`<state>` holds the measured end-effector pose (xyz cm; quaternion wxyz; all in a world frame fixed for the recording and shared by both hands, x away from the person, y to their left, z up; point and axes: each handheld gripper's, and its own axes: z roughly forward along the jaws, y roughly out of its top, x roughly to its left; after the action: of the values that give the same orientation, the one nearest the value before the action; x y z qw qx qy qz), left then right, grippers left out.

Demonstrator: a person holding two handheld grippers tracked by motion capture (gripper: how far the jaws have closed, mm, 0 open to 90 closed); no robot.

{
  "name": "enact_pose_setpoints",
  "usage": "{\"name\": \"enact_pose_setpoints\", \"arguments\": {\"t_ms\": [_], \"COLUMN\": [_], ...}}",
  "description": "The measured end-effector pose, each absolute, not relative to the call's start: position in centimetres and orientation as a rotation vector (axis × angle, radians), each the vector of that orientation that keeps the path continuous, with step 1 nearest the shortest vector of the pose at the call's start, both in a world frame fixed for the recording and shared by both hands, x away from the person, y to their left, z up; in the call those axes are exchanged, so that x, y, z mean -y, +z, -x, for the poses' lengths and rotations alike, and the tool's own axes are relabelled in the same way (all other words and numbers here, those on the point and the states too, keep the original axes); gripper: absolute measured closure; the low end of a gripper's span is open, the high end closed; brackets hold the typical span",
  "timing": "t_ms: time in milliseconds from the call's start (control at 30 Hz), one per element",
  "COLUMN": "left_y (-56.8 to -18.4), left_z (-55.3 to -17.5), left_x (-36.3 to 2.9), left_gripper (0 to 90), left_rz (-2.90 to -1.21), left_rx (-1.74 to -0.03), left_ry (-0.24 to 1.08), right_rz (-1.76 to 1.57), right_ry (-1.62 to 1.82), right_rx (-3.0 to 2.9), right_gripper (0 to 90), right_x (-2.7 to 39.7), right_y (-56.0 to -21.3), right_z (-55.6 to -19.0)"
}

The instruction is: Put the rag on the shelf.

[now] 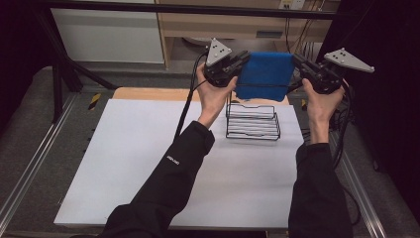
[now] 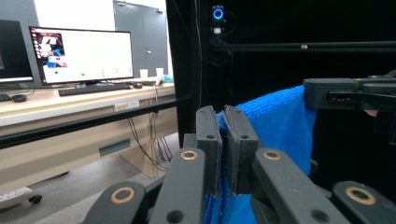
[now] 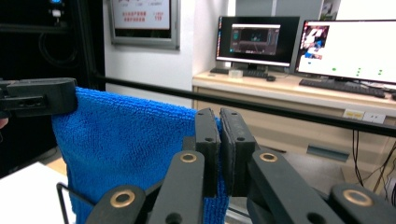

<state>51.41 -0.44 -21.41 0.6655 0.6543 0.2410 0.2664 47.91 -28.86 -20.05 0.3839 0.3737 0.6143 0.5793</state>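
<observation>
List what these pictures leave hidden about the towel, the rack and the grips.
- Towel lower edge: high view, it hangs in front of the rack; whether they touch cannot be told.
- Towel bottom: both gripper views, cut off by the lower edge and the jaws.
- Rack: right gripper view, just one wire shows beside the towel.
- Left gripper and right gripper: how much cloth sits between the pads.

This is a lab or research workroom set up for recording. A white table (image 1: 124,163) stands inside a frame of black bars (image 1: 188,9) and aluminium rails (image 1: 29,168). At twelve o'clock beyond it, wooden desks (image 3: 299,88) carry lit monitors (image 3: 257,39), keyboards (image 2: 93,87) and paper cups (image 2: 144,73). A small camera with a blue ring light (image 2: 217,14) sits on the frame, and cables (image 2: 149,140) hang under the desks.
</observation>
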Motion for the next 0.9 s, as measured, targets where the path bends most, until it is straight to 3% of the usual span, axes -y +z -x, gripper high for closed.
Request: {"name": "enact_pose_setpoints", "arguments": {"t_ms": [900], "left_y": [-23.2], "left_z": [-49.3], "left_x": [-0.1], "left_gripper": [84.7], "left_rz": [-1.598], "left_rx": [-0.533], "left_ry": [0.537], "right_rz": [-0.958], "right_ry": [1.414], "right_rx": [-1.698], "right_gripper": [86.4], "right_x": [29.0], "right_y": [-21.2], "right_z": [-45.3]}}
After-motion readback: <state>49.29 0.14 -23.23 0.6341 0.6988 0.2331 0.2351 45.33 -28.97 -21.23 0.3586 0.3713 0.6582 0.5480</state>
